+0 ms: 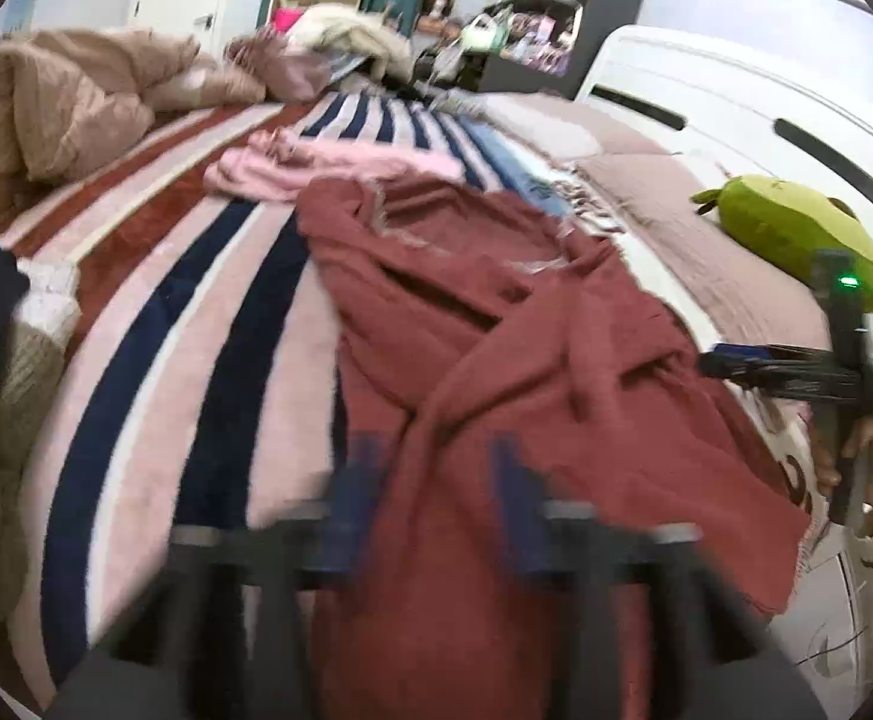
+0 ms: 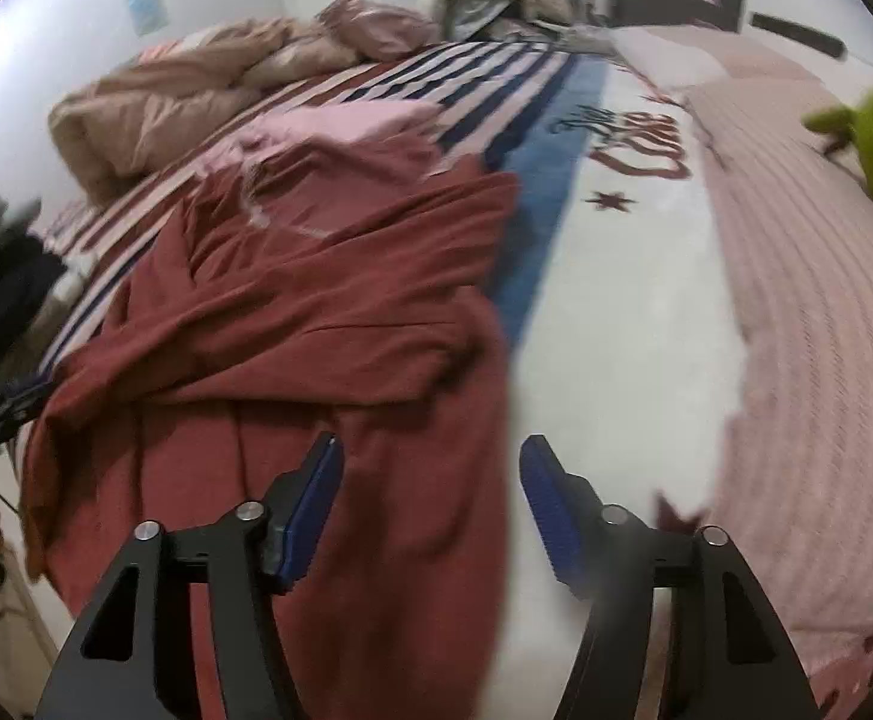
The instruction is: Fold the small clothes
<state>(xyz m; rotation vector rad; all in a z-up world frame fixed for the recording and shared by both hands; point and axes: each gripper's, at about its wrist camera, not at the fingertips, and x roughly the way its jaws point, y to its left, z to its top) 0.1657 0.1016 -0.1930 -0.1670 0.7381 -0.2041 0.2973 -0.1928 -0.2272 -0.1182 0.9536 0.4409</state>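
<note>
Right gripper (image 2: 430,498): fingers (image 2: 316,504) spread wide, nothing pinched. The dark red garment (image 2: 292,330) lies rumpled on the bed, its right edge running down between the two fingers; the left finger sits over cloth, the right one over the white blanket (image 2: 628,324).

Left gripper (image 1: 430,504): blurred in its own view, but its fingers (image 1: 349,504) stand apart with red cloth lying between and ahead of them. No pinch that I can make out.

Farther out from the fingers: a pink garment (image 1: 328,171) beyond the red one, a striped blanket (image 1: 196,300) to the left under both, a tan quilt (image 2: 154,120) bunched at the far left, a green plush toy (image 1: 796,240) off to the right.

Risks (judgement only):
- The red cloth is heaped in several layers, so a closing finger may catch one layer only, and the fold would drag crooked.
- Fingers could bite the fleecy blanket along with the edge.
- A sleeve seems tucked under folds; lifting without spreading first would trap it.
- Pulling far could sweep the pink garment out of place.
</note>
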